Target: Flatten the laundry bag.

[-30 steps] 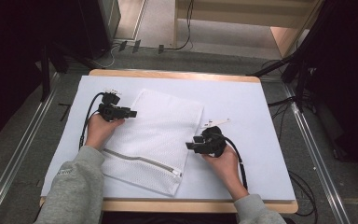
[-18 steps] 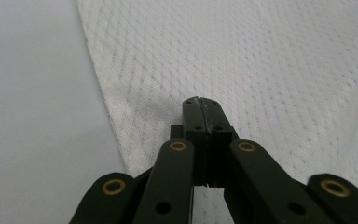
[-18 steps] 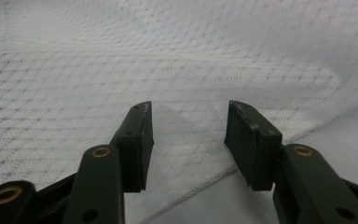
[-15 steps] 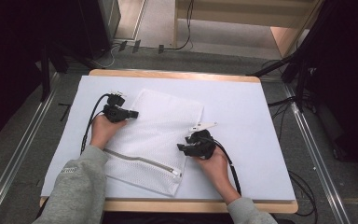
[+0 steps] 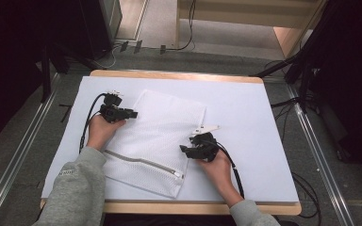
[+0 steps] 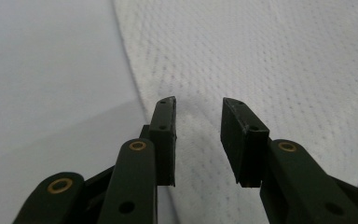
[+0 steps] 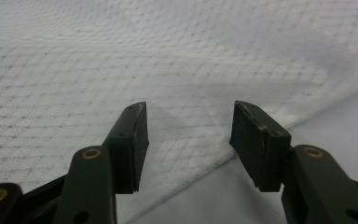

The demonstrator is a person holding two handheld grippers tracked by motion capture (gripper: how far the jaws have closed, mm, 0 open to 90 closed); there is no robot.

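White table cover (image 5: pixel 245 108) on wooden-edged table (image 5: pixel 179 75); small white tag (image 5: pixel 209 128) right of centre; cables (image 5: pixel 136 46) on far floor.

No legible text, label, brand, number or sign appears in any view.
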